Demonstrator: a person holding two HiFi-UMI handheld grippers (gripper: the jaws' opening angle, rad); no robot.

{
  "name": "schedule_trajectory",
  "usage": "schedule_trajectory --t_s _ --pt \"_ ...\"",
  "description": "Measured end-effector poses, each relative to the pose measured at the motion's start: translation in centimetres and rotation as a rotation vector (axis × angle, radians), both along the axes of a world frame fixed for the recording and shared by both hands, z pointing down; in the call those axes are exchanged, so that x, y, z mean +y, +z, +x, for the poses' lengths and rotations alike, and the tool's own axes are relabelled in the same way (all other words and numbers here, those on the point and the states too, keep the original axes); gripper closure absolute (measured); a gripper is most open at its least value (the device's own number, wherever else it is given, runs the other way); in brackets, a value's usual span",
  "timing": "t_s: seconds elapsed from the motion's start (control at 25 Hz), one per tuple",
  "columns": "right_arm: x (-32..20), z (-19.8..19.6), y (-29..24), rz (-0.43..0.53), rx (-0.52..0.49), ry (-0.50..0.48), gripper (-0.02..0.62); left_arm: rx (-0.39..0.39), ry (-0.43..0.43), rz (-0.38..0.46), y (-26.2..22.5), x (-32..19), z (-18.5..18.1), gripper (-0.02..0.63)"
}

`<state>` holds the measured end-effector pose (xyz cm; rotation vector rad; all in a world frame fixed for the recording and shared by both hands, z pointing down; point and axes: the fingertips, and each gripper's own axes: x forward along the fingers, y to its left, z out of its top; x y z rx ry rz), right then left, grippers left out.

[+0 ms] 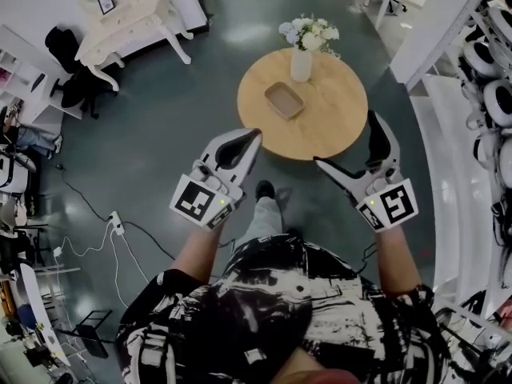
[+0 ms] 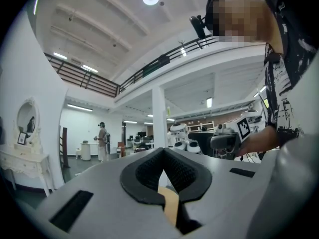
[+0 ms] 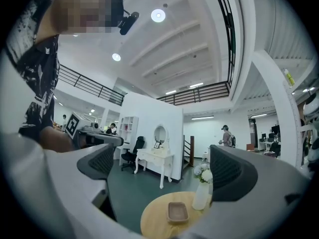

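While the person (image 1: 272,310) stands just short of the round wooden bench (image 1: 336,122), both tools hover over its near edge and touch nothing. From where I stand, the left gripper (image 1: 253,138) has its fingers (image 2: 149,176) pressed together at the tips. Only a leaf-shaped slit shows between the ribbed pads, and nothing is caught in it. The right gripper (image 1: 346,140) is spread wide, its fingers (image 3: 227,171) well apart and empty. Looking along them, the shallow wooden tray (image 3: 177,211) lies near the middle of the bench. The white vase of flowers (image 3: 201,195) stands upright just beyond it, toward the far rim and apart from the tray.

To my mind, the approach goes best if the open right gripper comes in level with the tray's rim rather than tilted. It should also keep clear of the vase, which looks tall, narrow and easy to tip. The left gripper would need its fingers parted before it could take hold of anything.

Counting:
- Two grippers, each with one marker cube (image 1: 200,201).
- One bench.
- One tray, empty as far as I can see.
- One vase with one bunch of pale flowers.
- Farther off on the left, one white dressing table (image 1: 132,22), with one oval mirror (image 3: 160,133) and one black chair (image 3: 130,153) beside it.
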<state>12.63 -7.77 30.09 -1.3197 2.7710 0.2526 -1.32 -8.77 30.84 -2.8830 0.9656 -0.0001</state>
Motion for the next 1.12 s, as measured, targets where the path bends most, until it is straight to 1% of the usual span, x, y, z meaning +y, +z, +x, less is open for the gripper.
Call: schedule_trajectory --t_s 0.12,0.36,0.76,0.88,1.12 --pt "-3.4 -0.4 0.5 -0.013 0.013 0.014 0.020 0.013 0.012 -0.014 0.6 -3.6 -0.3 0.606" --pt "-12.3 -1.7 1.7 -0.049 0.033 0.031 0.020 0.028 0.029 -0.042 1.4 -12.5 -1.6 0.606" --pt "-27.3 -8.6 2.6 -0.122 0.065 0.073 0.020 0.040 0.086 -0.078 0.3 -27.7 -7.9 0.606" --pt "-29.6 -9.0 3.9 -0.134 0.066 0.097 0.020 0.033 0.110 -0.078 0.9 -30.3 -8.2 0.606" --pt "-32.4 -7.4 5.8 -0.157 0.073 0.115 0.020 0.036 0.131 -0.090 1.9 -33.4 -6.3 0.606"
